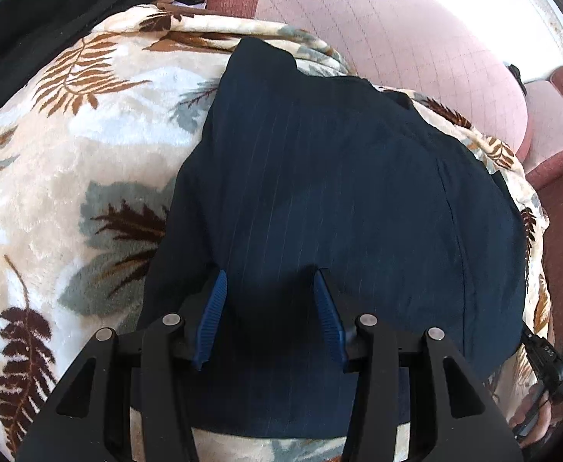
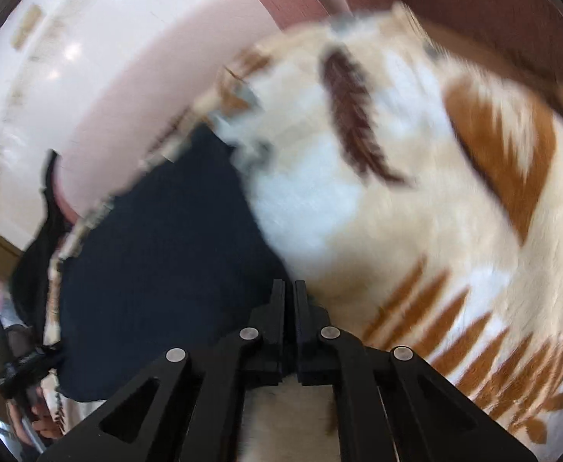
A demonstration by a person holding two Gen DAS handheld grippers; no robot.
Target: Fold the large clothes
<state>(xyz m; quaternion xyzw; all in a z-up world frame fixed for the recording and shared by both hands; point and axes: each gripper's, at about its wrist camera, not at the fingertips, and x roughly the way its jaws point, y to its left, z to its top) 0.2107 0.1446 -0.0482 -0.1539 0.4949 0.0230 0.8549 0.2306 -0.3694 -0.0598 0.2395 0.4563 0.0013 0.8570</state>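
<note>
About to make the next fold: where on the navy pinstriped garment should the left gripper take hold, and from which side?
Probably the garment's near left edge, where it lies as a free border on the leaf-print blanket. Come in from the blanket side, low. The left gripper stands open over the flat middle, where no fold offers itself to pinch.

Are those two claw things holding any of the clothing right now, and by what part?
Nothing is held. The left gripper stands open above the dark garment; the right gripper is shut with nothing between its fingers.
</note>
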